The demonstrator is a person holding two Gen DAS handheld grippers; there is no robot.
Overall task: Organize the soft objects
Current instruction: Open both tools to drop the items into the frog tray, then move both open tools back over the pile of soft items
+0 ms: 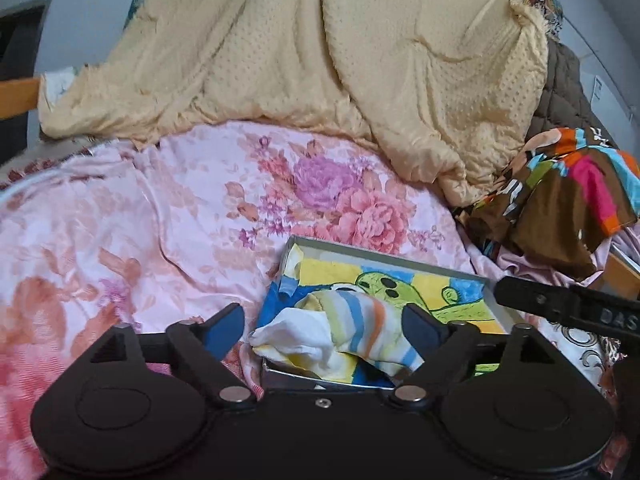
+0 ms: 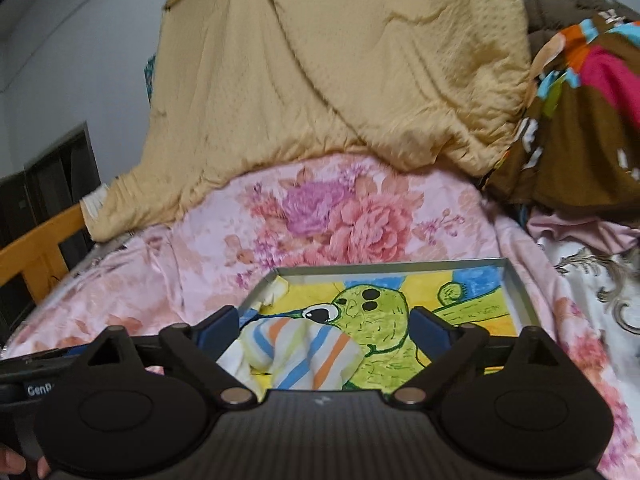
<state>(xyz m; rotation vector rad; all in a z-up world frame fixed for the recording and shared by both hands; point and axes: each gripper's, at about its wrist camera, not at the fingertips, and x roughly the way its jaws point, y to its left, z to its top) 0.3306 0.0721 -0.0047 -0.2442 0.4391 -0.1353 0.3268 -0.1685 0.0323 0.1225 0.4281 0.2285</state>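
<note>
A: Where's room around your tools?

B: Open floral bedspread left of the tray's rim.

A: And the striped sock?

B: Lying in the tray, between your left tool's wide-open jaws, ungripped; right tool is equally spread, empty.

Both wrist views look forward and slightly downward from close above a shallow grey metal tray on the pink floral bedspread, the rumpled yellow quilt at twelve o'clock in each.
</note>
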